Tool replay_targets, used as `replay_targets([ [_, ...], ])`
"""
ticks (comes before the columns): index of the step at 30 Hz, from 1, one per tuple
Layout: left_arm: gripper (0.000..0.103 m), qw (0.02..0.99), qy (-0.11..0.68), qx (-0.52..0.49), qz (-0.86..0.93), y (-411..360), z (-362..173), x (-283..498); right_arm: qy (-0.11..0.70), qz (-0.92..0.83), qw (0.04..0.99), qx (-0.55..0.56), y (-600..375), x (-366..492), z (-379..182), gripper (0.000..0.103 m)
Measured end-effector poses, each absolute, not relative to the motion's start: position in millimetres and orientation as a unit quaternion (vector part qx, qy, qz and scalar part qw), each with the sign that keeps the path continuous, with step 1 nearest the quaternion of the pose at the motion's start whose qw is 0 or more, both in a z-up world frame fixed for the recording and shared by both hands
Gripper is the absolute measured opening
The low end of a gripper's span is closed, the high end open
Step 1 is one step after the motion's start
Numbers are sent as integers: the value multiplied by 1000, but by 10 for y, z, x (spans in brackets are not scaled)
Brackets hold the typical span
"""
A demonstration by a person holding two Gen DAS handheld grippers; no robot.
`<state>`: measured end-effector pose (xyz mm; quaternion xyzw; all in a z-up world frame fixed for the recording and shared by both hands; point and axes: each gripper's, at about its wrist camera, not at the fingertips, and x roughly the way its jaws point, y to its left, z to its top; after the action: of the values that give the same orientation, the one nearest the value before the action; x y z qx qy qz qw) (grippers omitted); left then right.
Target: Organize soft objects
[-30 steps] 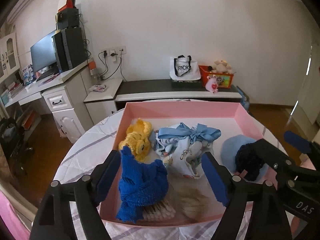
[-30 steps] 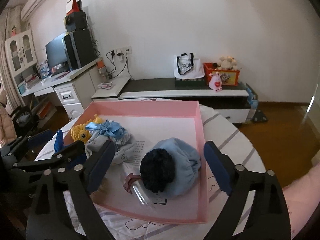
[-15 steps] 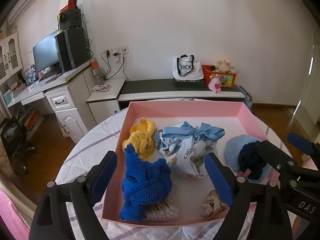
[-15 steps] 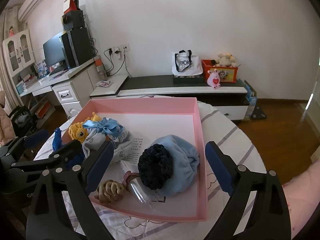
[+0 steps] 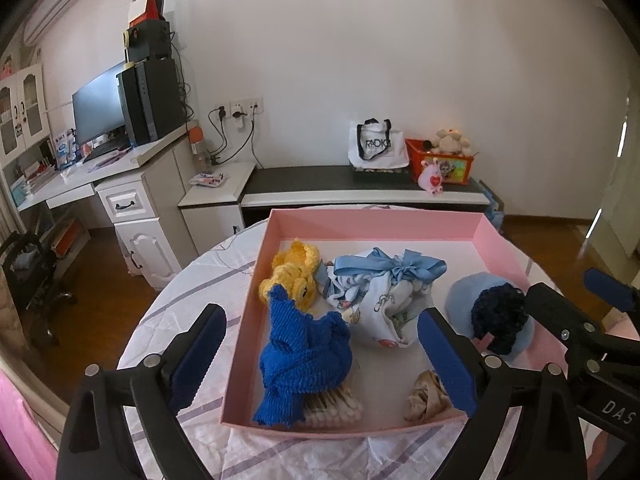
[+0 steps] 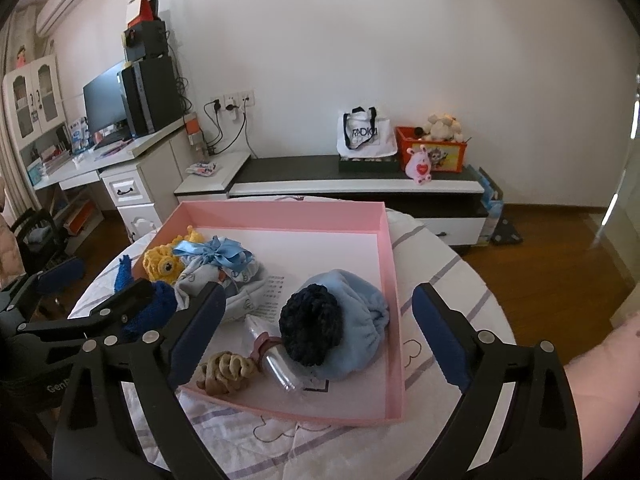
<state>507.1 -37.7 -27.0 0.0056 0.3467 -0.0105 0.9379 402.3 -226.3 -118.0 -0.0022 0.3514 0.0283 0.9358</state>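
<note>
A pink tray (image 5: 376,222) (image 6: 390,280) sits on a round table with a white quilted cloth (image 5: 192,292). It holds a blue knitted piece (image 5: 304,360), a yellow crochet toy (image 5: 290,278) (image 6: 162,262), a white cloth bundle with a blue ribbon (image 5: 384,296) (image 6: 218,254), a light blue hat with a dark pompom (image 5: 494,316) (image 6: 332,320), a tan scrunchie (image 5: 424,398) (image 6: 226,372) and a clear bottle (image 6: 274,364). My left gripper (image 5: 324,360) is open and empty above the tray's near edge. My right gripper (image 6: 316,336) is open and empty over the hat.
A white desk (image 5: 100,180) with a monitor and a computer tower stands at the left. A low black-and-white cabinet (image 5: 360,190) along the far wall carries a tote bag and an orange toy box. A dark chair (image 5: 28,272) stands at the far left.
Both grippers have pulled back and up from the tray. The tan scrunchie now lies free on the tray near its front edge. The jaws have stayed open.
</note>
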Motion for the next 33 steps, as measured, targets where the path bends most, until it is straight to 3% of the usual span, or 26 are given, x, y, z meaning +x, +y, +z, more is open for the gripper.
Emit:
replay_targets([
  [12,99,948,319,-6,1,-225,113,4445,323,23,946,-15,-2119,3487,-787,94],
  [15,99,952,306,-7,5,-190,218,4234,310,21,950,-18,-2068,3300,-659,100],
  [33,99,980,198,-8,14,-137,850,2450,214,38,975,-42,-1809,2029,47,103],
])
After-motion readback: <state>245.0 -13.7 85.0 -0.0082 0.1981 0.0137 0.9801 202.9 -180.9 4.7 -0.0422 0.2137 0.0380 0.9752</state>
